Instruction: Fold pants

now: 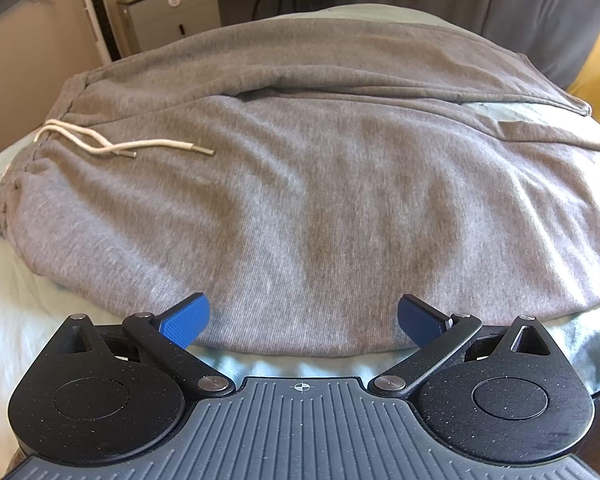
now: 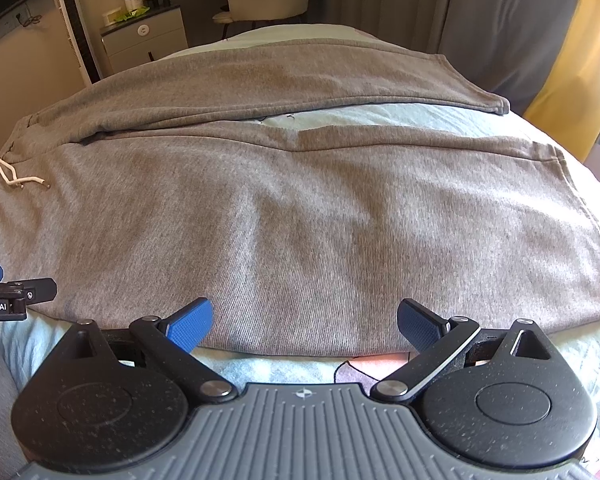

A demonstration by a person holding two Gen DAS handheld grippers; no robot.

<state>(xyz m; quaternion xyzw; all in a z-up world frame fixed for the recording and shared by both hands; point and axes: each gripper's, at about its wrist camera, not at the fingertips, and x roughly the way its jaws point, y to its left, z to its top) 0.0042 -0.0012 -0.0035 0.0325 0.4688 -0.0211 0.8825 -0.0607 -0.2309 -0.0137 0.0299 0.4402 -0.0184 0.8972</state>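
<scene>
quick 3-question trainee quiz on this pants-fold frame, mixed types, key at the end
1. True or false: the left gripper is shut on the pants.
2. Multiple choice: the white drawstring lies (a) at the waistband end, on the left of both views, (b) at the leg hems, (c) off on the bedsheet.
3. Fill in: the right gripper is ____ , poised at the near edge of the pants.

Key: 1 false, its blue pads stand wide apart with nothing between them; 2 a; 3 open.
</scene>
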